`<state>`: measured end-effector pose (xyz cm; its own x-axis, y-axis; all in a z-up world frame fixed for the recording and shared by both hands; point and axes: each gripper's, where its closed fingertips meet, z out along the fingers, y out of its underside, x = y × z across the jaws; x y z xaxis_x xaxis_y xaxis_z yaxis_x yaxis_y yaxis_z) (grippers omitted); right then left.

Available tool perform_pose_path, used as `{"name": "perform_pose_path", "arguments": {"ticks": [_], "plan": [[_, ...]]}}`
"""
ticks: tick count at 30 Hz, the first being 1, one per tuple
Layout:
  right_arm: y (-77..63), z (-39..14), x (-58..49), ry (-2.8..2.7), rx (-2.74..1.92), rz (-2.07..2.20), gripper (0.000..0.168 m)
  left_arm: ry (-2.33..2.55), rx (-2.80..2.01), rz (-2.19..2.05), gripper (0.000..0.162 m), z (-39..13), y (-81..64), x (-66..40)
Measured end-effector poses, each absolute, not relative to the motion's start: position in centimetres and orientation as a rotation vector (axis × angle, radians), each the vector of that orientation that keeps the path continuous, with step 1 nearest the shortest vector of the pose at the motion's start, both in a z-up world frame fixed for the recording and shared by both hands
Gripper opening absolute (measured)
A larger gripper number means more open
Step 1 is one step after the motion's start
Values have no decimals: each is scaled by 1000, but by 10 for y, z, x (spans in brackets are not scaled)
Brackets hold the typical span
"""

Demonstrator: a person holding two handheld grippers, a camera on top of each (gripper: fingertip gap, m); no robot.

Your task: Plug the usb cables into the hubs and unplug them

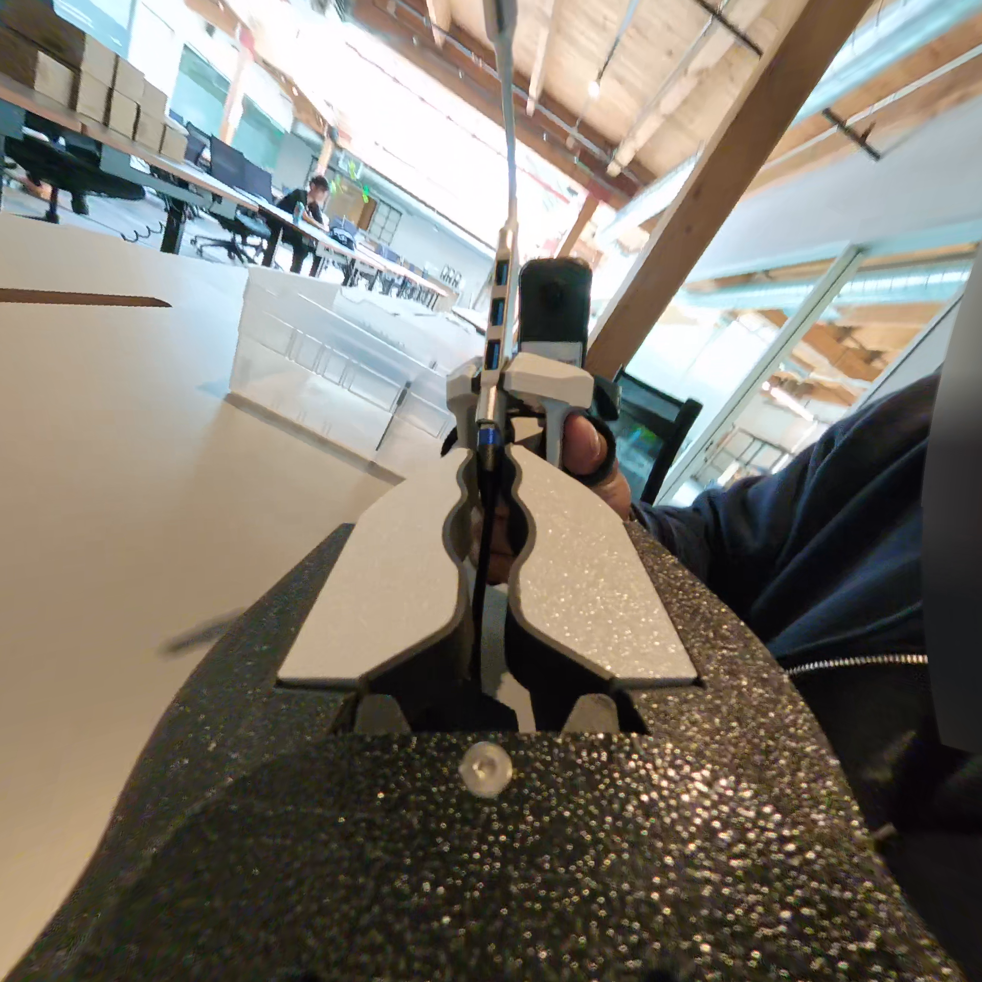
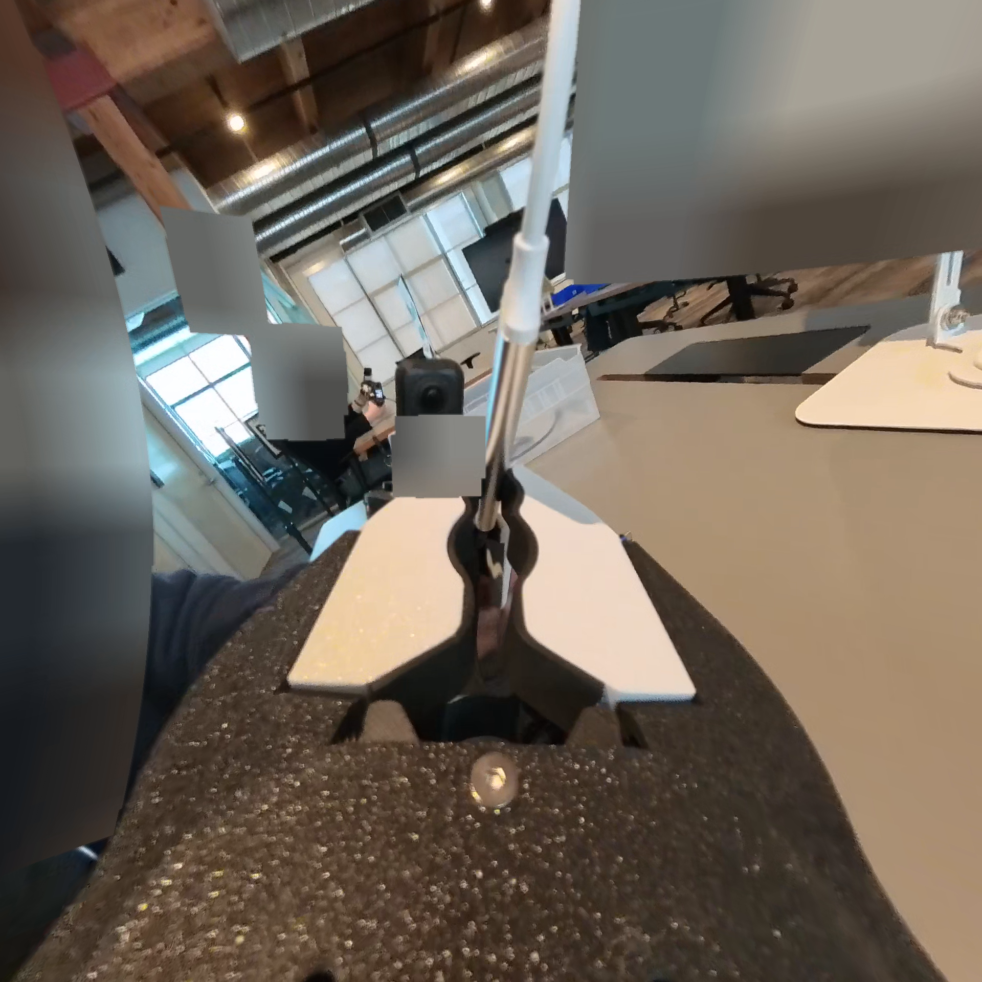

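USB cable (image 1: 481, 558), black, clenched between left tongs (image 1: 486, 462) in mid-air above the counter (image 1: 133, 451); blue-collared plug (image 1: 489, 440) at the tips, meeting the lower end of the hub (image 1: 499, 319). Whether fully seated: cannot tell.

Left wrist view, from the left: stacked cardboard boxes (image 1: 106, 90) on a far desk, then rows of desks with dark monitors (image 1: 234, 164) and a seated person (image 1: 305, 204) well beyond. Nearer, pale bare counter with a dark slot (image 1: 90, 303). Next, a clear plastic bin (image 1: 319, 350) divided into compartments, standing on the counter; contents not discernible. At centre, silver hub held upright, three blue ports facing left, pale lead (image 1: 507, 106) rising out of frame. Right tongs (image 1: 494, 388) clamped on the hub's lower part, a hand (image 1: 587, 451) behind them. Slanted wooden beam (image 1: 717, 175), timber ceiling, glass partitions; dark sleeve (image 1: 823, 531) at far right.

Right wrist view, from the left: silver ducts (image 2: 372, 143) under a wood ceiling, tall windows, left tongs' black camera (image 2: 428, 390). Centre: right tongs gripping the silver hub, white lead running up. Behind, the clear bin. Further right, grey counter, a black mat (image 2: 744, 356), a white stand base (image 2: 892, 393).
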<state>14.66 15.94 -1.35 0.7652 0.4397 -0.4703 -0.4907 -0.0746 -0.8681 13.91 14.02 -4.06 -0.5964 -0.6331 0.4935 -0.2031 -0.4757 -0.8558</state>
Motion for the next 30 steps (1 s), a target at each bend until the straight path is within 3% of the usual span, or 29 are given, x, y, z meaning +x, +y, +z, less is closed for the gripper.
{"name": "perform_pose_path", "arguments": {"ticks": [5,14,20,30], "plan": [[158,-12,136,-64,-1500,756,7,1593,-1159,-2141,9,-40,139,129],[160,-10,149,128,-1417,758,7,1279,-1204,-2241,8,-35,141,140],[160,-14,140,-24,-1468,746,6,1563,-1075,-2038,9,-43,143,133],[153,-20,108,-353,-1484,618,7,1885,-940,-2055,7,-50,141,104]]}}
